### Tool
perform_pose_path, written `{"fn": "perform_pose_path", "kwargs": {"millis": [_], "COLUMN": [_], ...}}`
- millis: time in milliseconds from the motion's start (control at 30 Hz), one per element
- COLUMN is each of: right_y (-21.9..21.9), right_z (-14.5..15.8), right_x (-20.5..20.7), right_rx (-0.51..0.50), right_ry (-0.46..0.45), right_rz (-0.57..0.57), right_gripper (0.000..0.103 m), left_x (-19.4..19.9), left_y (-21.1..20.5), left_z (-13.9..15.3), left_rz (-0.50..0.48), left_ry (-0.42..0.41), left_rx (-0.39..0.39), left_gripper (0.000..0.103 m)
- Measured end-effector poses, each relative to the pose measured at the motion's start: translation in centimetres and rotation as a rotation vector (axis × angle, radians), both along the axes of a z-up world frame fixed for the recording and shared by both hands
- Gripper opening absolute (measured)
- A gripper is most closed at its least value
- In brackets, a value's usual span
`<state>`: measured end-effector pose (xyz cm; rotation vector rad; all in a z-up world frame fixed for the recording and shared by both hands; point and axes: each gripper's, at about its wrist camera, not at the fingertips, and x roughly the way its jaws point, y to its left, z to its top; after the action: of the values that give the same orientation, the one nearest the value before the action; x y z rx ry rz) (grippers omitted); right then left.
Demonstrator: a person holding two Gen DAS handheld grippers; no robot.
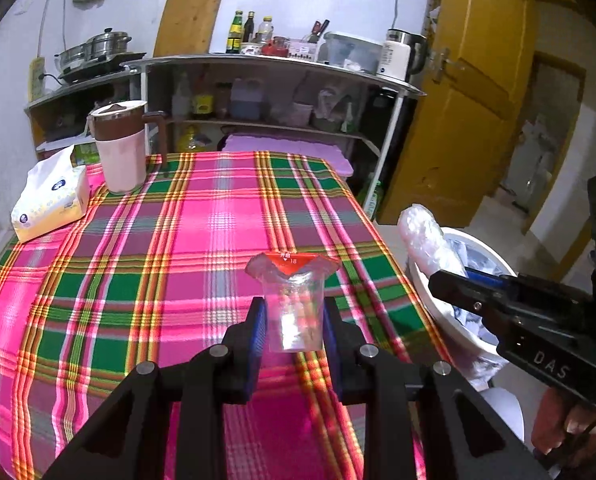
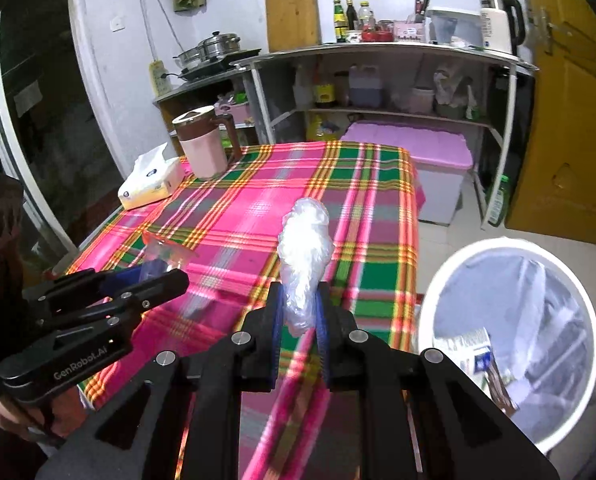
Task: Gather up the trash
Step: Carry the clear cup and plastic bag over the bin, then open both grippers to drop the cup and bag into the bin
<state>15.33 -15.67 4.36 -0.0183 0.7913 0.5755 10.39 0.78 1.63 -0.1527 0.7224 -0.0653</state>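
Left wrist view, clear plastic cup (image 1: 294, 312) clamped between left hand-held gripper (image 1: 294, 320)

the white bin (image 2: 449, 276) is cut off at the lower right of the right wrist view, its contents blurred. the clear cup (image 2: 166, 258) at left is smeared, its base hidden behind the left gripper (image 2: 154, 276).

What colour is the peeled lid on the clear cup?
Red with small white print; the lid on the cup shows best in the left wrist view.
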Motion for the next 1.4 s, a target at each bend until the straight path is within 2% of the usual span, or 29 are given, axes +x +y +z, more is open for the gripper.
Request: {"fn": "perform_pose_path", "kwargs": {"millis": [533,1400], "right_y": [-4.4,-13.6], "right_z": [0.0,-1.8], "right_x": [-2.7,-1.6], "right_rx": [0.003,-0.013], "right_ry": [0.004,0.055], "right_rz": [-0.08,-0.306], "right_gripper": [0.016,0.016], "left_x": [-1.4,4.3], "left_y": [-4.0,-12.6], "left_z": [0.8,-0.9], "left_rz": [-0.088,-0.296], "left_ry": [-0.011,0.027], "left_rx": [0.004,-0.011], "left_gripper": [0.028,0.028]}}
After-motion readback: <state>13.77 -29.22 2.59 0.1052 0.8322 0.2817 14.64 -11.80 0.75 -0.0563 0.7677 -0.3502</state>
